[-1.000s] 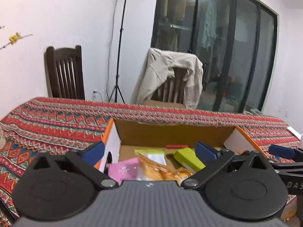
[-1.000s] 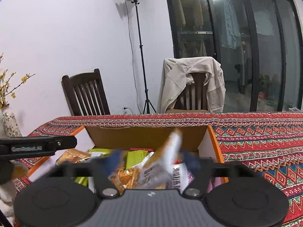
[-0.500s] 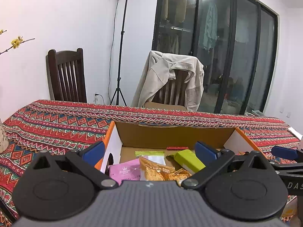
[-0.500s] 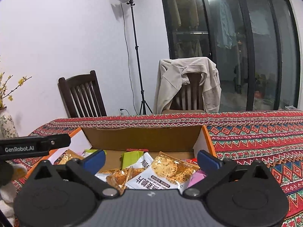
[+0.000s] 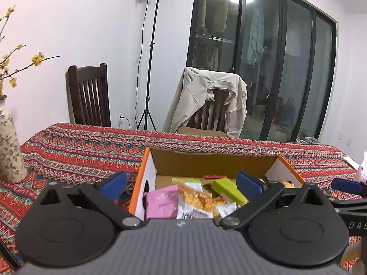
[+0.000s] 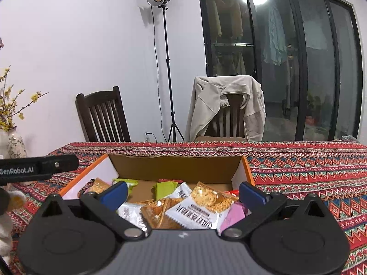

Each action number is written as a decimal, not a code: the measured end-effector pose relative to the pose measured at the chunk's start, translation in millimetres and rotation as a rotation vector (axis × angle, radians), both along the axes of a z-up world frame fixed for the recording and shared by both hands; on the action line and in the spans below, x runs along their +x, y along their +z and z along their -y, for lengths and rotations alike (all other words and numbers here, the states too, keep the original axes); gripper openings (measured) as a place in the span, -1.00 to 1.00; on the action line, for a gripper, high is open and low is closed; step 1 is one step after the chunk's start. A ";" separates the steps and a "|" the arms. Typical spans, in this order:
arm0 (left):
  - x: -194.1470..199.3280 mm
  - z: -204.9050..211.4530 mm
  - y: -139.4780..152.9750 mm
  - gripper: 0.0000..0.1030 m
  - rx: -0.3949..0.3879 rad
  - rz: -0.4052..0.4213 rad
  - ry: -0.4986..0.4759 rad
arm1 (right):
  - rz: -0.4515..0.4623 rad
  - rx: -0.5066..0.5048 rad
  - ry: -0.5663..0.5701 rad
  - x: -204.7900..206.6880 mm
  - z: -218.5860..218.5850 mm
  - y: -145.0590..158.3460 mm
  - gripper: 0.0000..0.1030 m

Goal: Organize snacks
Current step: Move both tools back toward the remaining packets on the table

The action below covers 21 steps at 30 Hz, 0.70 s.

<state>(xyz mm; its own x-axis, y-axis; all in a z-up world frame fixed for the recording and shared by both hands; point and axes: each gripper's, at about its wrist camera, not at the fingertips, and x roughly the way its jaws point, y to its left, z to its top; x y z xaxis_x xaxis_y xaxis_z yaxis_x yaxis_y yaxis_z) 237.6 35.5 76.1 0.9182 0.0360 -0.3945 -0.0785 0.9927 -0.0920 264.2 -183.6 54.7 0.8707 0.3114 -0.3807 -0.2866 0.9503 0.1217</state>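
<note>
An open cardboard box [image 5: 213, 160] [image 6: 174, 165] with orange outer walls sits on the patterned tablecloth and holds several snack packets. Inside lie a pink packet [image 5: 161, 204], an orange cracker packet [image 5: 197, 200] and a green box [image 5: 228, 191]. From the right wrist view I see a white-and-gold cracker packet [image 6: 201, 206], green packets [image 6: 165, 188] and a pink one [image 6: 235, 215]. My left gripper [image 5: 181, 183] stands open above the box's near edge with nothing between its blue pads. My right gripper [image 6: 182, 192] is open over the box too, holding nothing.
A flowered vase [image 5: 9, 146] stands on the table at the left. Two dark wooden chairs [image 5: 88, 96] stand behind the table, one draped with a beige jacket [image 5: 206, 100]. A light stand [image 5: 149, 68] is against the wall. Tablecloth [image 6: 309, 167] stretches bare to the right.
One second ago my right gripper was letting go of a white cracker packet; it now lies in the box. Both grippers have lifted and tilted up slightly.
</note>
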 end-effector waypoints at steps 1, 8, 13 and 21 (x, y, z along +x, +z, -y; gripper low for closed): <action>-4.9 -1.0 -0.3 1.00 0.001 -0.001 0.001 | 0.000 0.002 0.001 -4.1 0.0 1.0 1.00; -38.1 -11.1 -5.9 1.00 -0.002 -0.016 0.015 | -0.006 0.005 0.009 -34.7 -1.1 2.2 1.00; -59.8 -20.6 -13.7 1.00 -0.002 -0.030 0.029 | -0.014 0.005 0.013 -55.5 -3.6 -2.4 1.00; -93.2 -32.4 -29.1 1.00 -0.005 -0.046 0.047 | -0.032 0.000 0.021 -82.1 -7.5 -14.5 1.00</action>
<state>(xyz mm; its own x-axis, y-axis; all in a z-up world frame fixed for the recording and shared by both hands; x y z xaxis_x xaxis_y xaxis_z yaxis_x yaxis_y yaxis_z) 144.3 67.9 47.0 0.8964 0.0763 -0.4366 -0.1290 0.9873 -0.0924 182.1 -176.0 40.2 0.8510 0.3300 -0.4085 -0.3029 0.9439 0.1315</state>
